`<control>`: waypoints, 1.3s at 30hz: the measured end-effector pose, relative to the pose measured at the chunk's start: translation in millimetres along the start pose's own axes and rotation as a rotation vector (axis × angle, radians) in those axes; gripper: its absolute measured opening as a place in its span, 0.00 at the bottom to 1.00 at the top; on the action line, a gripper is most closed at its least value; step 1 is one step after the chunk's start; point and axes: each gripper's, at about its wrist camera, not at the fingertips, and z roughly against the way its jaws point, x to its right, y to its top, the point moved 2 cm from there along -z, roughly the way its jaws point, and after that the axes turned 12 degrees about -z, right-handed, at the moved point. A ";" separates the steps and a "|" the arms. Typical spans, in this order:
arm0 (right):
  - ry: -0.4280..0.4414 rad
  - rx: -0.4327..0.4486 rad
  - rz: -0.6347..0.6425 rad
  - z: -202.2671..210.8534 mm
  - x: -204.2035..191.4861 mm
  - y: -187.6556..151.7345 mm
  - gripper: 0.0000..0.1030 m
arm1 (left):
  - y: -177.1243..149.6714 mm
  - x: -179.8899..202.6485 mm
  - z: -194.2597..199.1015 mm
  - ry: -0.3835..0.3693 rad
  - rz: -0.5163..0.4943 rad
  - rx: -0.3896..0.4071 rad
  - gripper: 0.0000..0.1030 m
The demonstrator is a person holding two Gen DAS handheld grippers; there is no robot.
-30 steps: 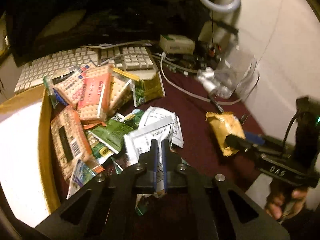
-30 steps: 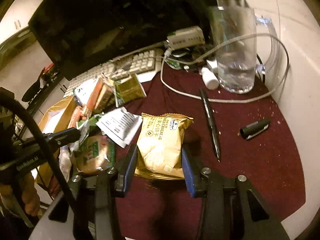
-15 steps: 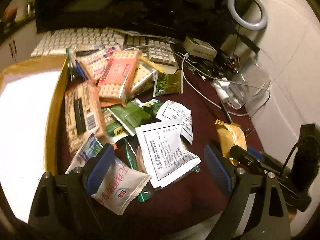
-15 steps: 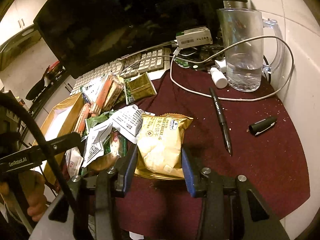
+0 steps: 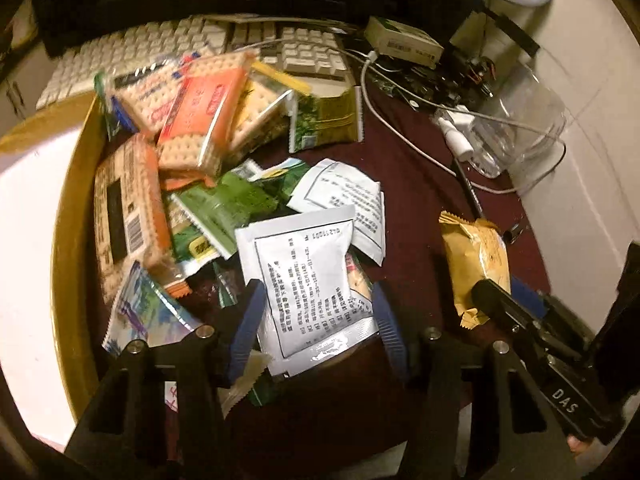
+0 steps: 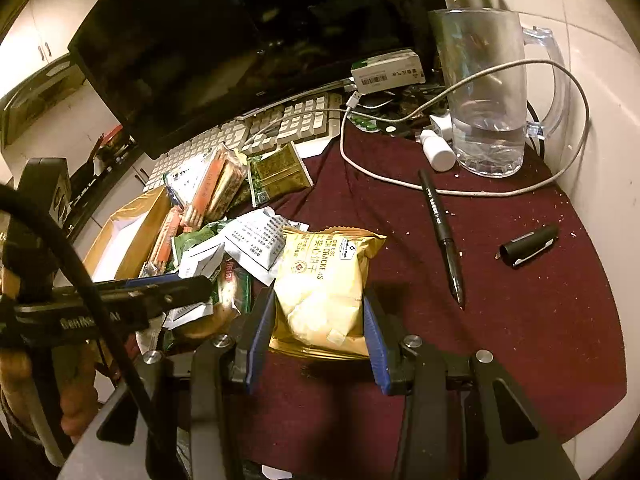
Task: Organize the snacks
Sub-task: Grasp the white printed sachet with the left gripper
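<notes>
A pile of snack packets lies on the dark red cloth: cracker packs [image 5: 196,116], green packets [image 5: 224,208] and white sachets [image 5: 308,268]. My left gripper [image 5: 316,324] is open, its blue pads on either side of the nearest white sachet. A yellow-walled box [image 5: 68,216] with a white floor stands left of the pile. My right gripper [image 6: 318,328] is shut on a gold cheese cracker packet [image 6: 324,284], which also shows in the left wrist view [image 5: 476,256].
A white keyboard [image 6: 280,128] and a dark monitor [image 6: 208,52] stand behind the pile. A glass pitcher [image 6: 486,96], a white cable [image 6: 480,188], a small white bottle [image 6: 438,152], a black pen [image 6: 440,232] and its cap [image 6: 528,246] lie at the right.
My left gripper went from shut to open and has come down around the white sachet. My right gripper holds the gold packet still.
</notes>
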 end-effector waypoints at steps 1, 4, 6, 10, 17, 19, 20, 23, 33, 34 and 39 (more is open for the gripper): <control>0.003 -0.002 0.000 -0.3 0.5 -0.2 0.41 | -0.8 -2.4 0.6 -0.004 0.011 -0.003 0.55; 0.011 -0.005 0.001 -0.7 1.1 -1.3 0.41 | -2.9 -5.1 6.2 -0.016 0.025 0.009 0.42; 0.016 -0.007 0.002 -0.3 1.0 -2.0 0.41 | -2.2 -8.5 8.6 -0.038 0.049 0.020 0.37; 0.017 -0.003 0.007 1.1 0.5 -2.8 0.41 | -0.7 -15.4 12.3 -0.021 0.099 0.046 0.56; 0.019 -0.006 -0.001 -0.7 1.6 -1.0 0.41 | 1.4 -18.1 7.3 0.055 0.083 0.020 0.79; 0.019 -0.007 0.004 -0.8 0.5 -1.6 0.41 | 2.1 -19.6 2.4 0.065 0.091 0.023 0.72; 0.019 -0.008 0.006 -1.0 0.0 -1.5 0.41 | 3.0 -19.7 0.2 0.079 0.087 0.024 0.63; 0.016 -0.006 0.009 -0.2 -0.4 -1.2 0.41 | 3.0 -22.7 -4.0 0.036 0.108 0.024 0.49; 0.046 0.006 0.018 4.9 -8.4 1.1 0.41 | -9.2 -22.2 44.1 -0.078 0.124 0.121 0.39; 0.057 0.005 0.025 5.8 -12.8 1.3 0.41 | -10.3 -22.7 50.5 -0.107 0.135 0.142 0.39; 0.118 0.008 0.062 9.4 -37.1 2.4 0.41 | -4.0 -33.3 81.9 -0.230 0.217 0.292 0.40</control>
